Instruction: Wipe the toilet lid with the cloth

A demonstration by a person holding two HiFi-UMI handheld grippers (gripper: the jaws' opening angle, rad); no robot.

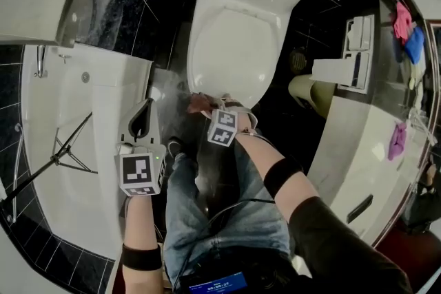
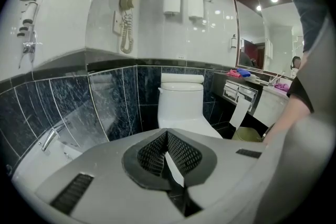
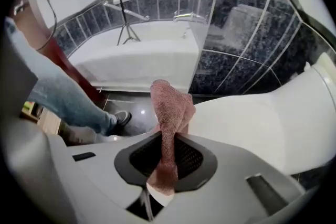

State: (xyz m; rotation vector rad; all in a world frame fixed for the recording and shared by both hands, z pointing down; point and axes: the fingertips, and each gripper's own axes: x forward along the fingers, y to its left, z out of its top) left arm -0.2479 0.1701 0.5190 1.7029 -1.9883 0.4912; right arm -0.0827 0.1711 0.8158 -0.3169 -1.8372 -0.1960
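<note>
The white toilet lid [image 1: 231, 45] is down, its bowl filling the upper middle of the head view. My right gripper [image 1: 207, 107] hangs at the lid's near front edge, pointing steeply down, shut on a pink mesh cloth [image 3: 169, 113] that sticks out past its jaws beside the lid's rim [image 3: 247, 123]. The cloth [image 1: 200, 104] shows as a pink tuft at that edge. My left gripper [image 1: 140, 122] is held off to the left over the bathtub edge, shut with nothing in it. From there the toilet [image 2: 181, 105] stands ahead against the dark tiled wall.
A white bathtub [image 1: 76, 141] runs along the left with a tripod [image 1: 58, 158] in it. A paper holder [image 1: 351, 62] and a bin [image 1: 310, 93] stand right of the toilet, beside a vanity counter [image 1: 372, 148]. The person's jeans-clad legs [image 1: 213, 210] stand before the bowl.
</note>
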